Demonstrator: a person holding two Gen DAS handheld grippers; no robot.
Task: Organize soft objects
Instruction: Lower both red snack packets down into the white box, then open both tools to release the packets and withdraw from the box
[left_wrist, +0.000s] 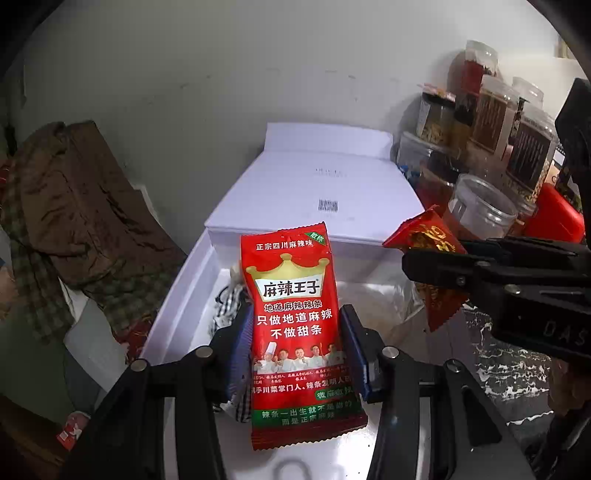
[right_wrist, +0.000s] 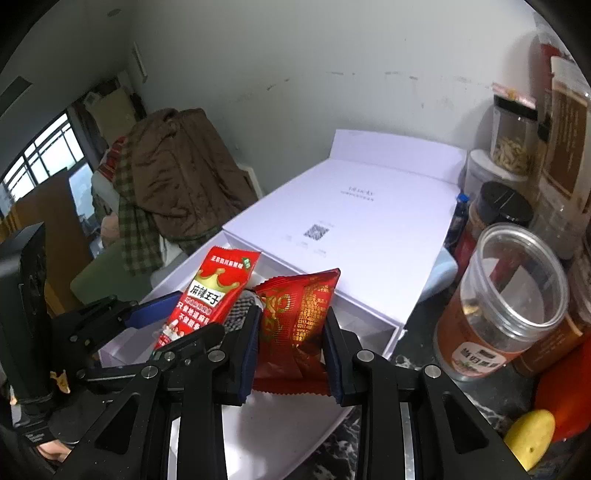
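Note:
My left gripper (left_wrist: 295, 343) is shut on a red spicy-strip snack packet (left_wrist: 295, 317) with a gold crown, held upright over the open white box (left_wrist: 177, 295). My right gripper (right_wrist: 291, 332) is shut on a dark red and gold snack packet (right_wrist: 295, 314), held just right of the first packet (right_wrist: 210, 291). The right gripper also shows in the left wrist view (left_wrist: 436, 266) with its packet (left_wrist: 432, 236). A black-and-white checked cloth (left_wrist: 225, 302) lies in the box beneath the packets, mostly hidden.
The white box's lid (right_wrist: 354, 206) lies open behind. Several clear jars (right_wrist: 506, 295) of spices crowd the right side on a dark marbled counter (left_wrist: 509, 369). A brown jacket over checked fabric (left_wrist: 74, 206) sits left. A yellow object (right_wrist: 532, 435) lies front right.

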